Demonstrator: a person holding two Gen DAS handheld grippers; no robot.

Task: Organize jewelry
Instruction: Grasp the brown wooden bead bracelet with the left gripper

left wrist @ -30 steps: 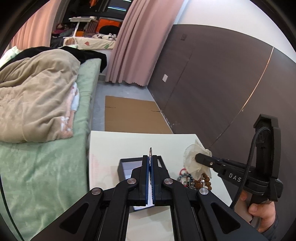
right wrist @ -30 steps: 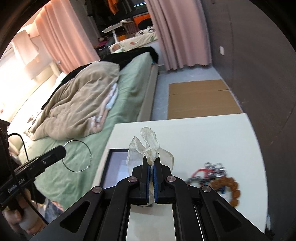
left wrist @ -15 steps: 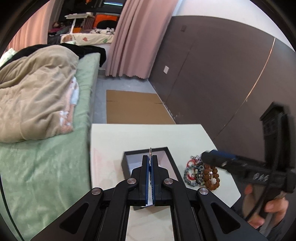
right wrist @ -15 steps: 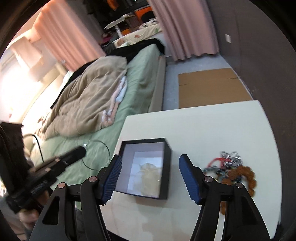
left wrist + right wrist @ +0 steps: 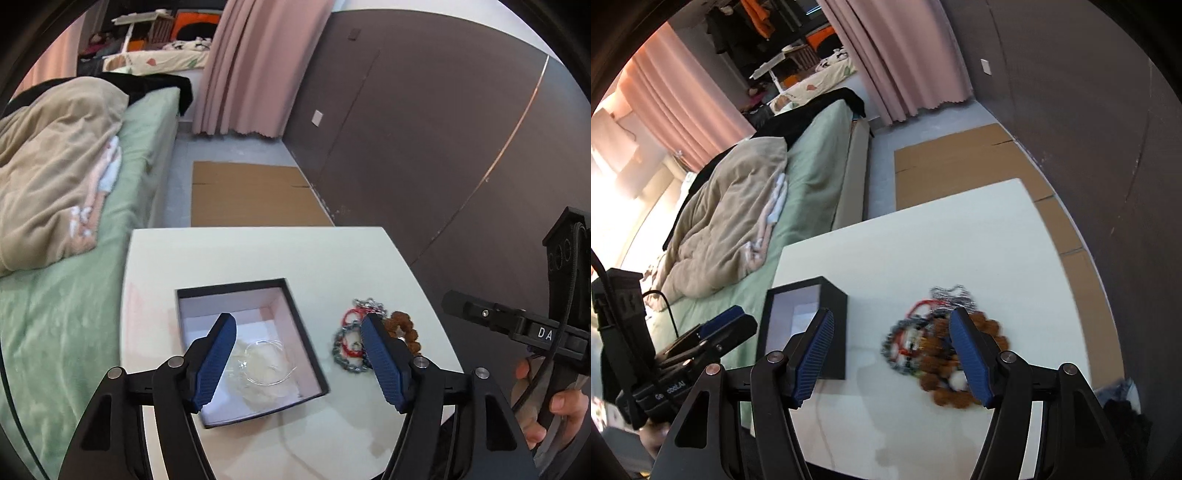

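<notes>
A black open box (image 5: 303,325) with a pale lining stands on the white table (image 5: 258,254). Inside lie a sheer pouch (image 5: 266,391) and a thin silver hoop (image 5: 267,363). My left gripper (image 5: 299,363) is open and empty above the box. A pile of bracelets (image 5: 354,347), with red, chain and brown bead ones, lies right of the box. In the right wrist view my right gripper (image 5: 892,360) is open and empty above the table, between the box (image 5: 827,314) and the bracelet pile (image 5: 938,347).
A bed with a green sheet (image 5: 66,295) and a beige blanket (image 5: 48,177) runs along the table's left side. A dark panelled wall (image 5: 424,147) is on the right. Flat cardboard (image 5: 251,199) lies on the floor beyond the table.
My right gripper opened and dropped the sheer pouch into the box, then moved right toward the bracelets. My left gripper opened and let the silver hoop fall into the box.
</notes>
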